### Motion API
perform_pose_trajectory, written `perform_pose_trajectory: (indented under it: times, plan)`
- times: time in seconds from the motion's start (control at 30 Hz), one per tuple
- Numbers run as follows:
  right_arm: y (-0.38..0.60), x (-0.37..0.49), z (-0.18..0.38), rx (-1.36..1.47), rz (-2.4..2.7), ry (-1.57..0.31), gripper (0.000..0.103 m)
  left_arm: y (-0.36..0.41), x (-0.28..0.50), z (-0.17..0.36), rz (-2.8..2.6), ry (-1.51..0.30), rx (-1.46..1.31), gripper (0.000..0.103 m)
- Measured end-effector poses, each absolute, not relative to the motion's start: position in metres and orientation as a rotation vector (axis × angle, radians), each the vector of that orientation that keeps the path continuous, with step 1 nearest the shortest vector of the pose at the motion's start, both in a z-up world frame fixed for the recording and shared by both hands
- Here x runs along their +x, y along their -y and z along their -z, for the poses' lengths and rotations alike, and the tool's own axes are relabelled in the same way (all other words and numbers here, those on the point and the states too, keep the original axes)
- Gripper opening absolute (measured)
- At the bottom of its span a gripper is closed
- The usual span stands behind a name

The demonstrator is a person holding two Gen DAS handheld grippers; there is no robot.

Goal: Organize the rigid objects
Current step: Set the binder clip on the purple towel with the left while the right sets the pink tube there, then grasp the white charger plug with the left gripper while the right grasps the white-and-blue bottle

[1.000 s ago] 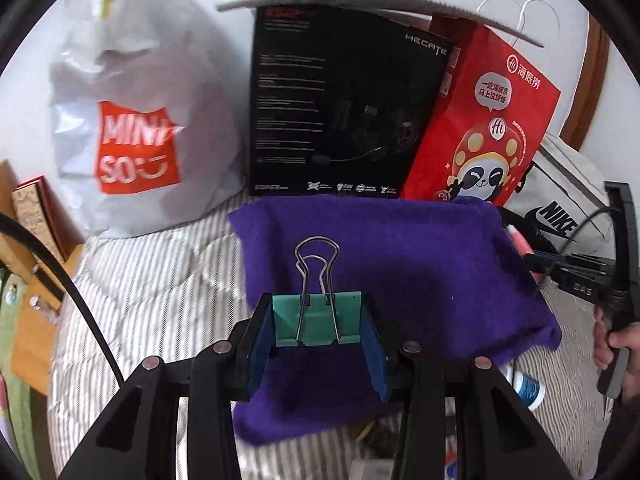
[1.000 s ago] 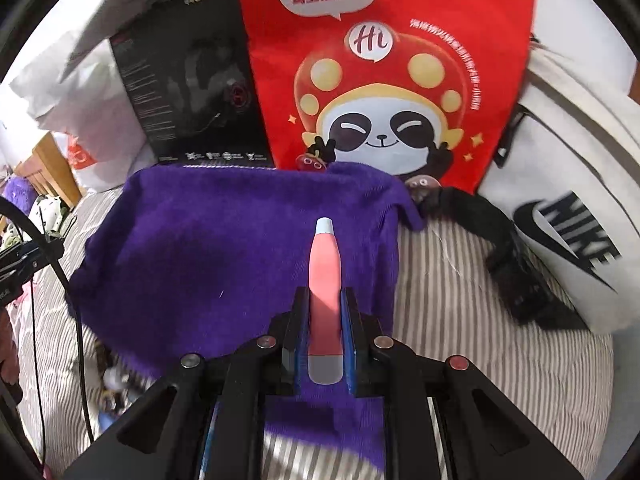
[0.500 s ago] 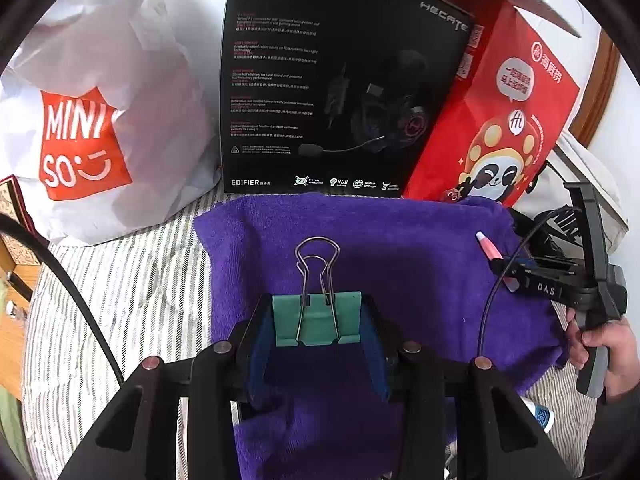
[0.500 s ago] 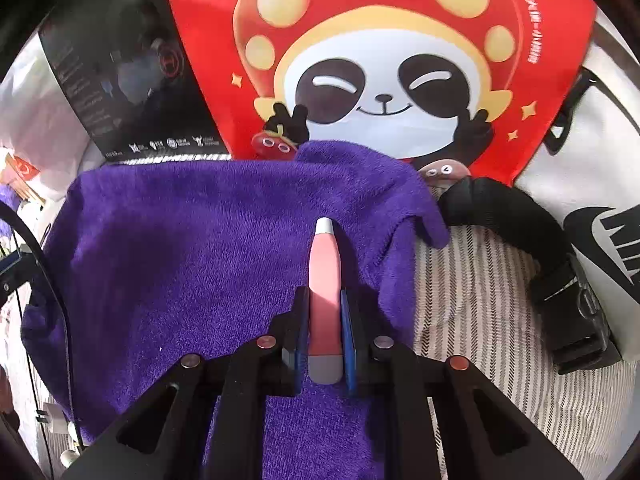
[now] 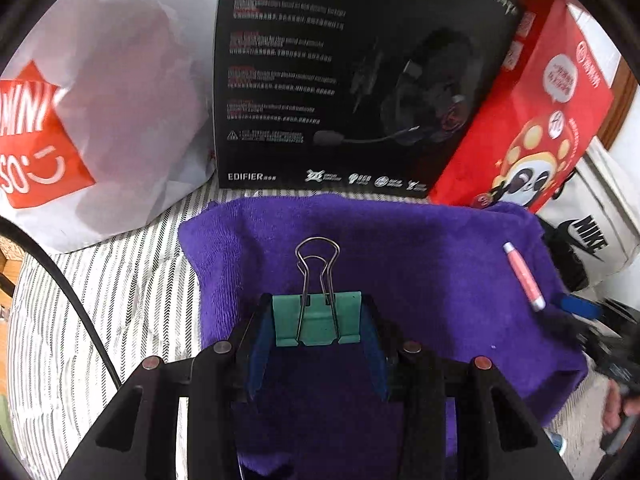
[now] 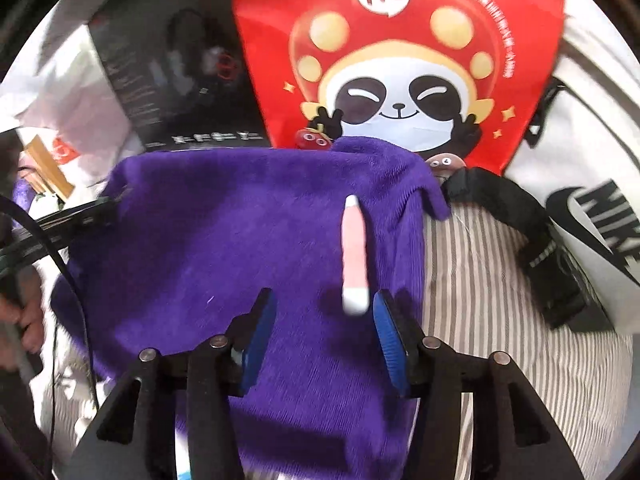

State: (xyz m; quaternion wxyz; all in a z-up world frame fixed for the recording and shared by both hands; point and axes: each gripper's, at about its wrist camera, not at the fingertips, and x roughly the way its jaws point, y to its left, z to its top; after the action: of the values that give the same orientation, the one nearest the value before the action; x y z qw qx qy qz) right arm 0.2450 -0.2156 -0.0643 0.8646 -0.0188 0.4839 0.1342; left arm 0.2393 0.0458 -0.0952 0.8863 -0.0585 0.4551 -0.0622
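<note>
Left gripper (image 5: pixel 318 320) had its jaws clamped on a green binder clip (image 5: pixel 317 320), blue pads pressed to the clip's two sides, its wire handles (image 5: pixel 316 264) pointing forward away from the camera. Clip was held above the purple towel (image 5: pixel 400 264); whether it touched the cloth could not be told.

Right gripper (image 6: pixel 324 336) had its jaws spread wide, nothing between the pads. A pink tube with white ends (image 6: pixel 354 252) lay lengthwise on the towel (image 6: pixel 208 240) just ahead of the jaws, nearer the right-hand pad (motion blur softened the near end). In the left wrist view the same tube (image 5: pixel 523 276) lay on the towel's right part, tilted, with one blue pad of the right gripper (image 5: pixel 580 307) just beside its near end.

The towel was spread on a bed with a grey-striped cover (image 5: pixel 120 300). Behind the towel, standing upright:
- a white Miniso shopping bag (image 5: pixel 100 120), at left
- a black Edifier headset box (image 5: pixel 340 80), centre
- a red paper bag with a panda print (image 6: pixel 392 60), leaning, right of the box
- a white Nike bag (image 6: pixel 592 160) with a black strap (image 6: pixel 520 216) lying on the bed cover, far right

A person's hand (image 6: pixel 24 316) showed at the left edge of the right wrist view
</note>
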Motion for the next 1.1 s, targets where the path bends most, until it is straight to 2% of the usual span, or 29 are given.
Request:
perform_pose_trajectory:
  times: [0.7,0.77,0.9,1.1]
  plan:
    - [0.24,0.152,0.041,0.091,-0.302,-0.997,0.053,-0.012,0.261,0.106,0.072,-1.053,0.056,0.04]
    - [0.243,0.146,0.04,0.114,-0.299,-0.995,0.053,-0.009,0.26,0.106,0.079,-1.06,0.059,0.043]
    - [0.246,0.136,0.036,0.155,-0.298,-0.989,0.054,-0.002,0.245,0.103,0.11,-1.082,0.061,0.056]
    - [0.246,0.116,0.025,0.17,-0.299,-0.969,0.054,-0.003,0.199,0.086,0.126,-1.045,0.031,0.056]
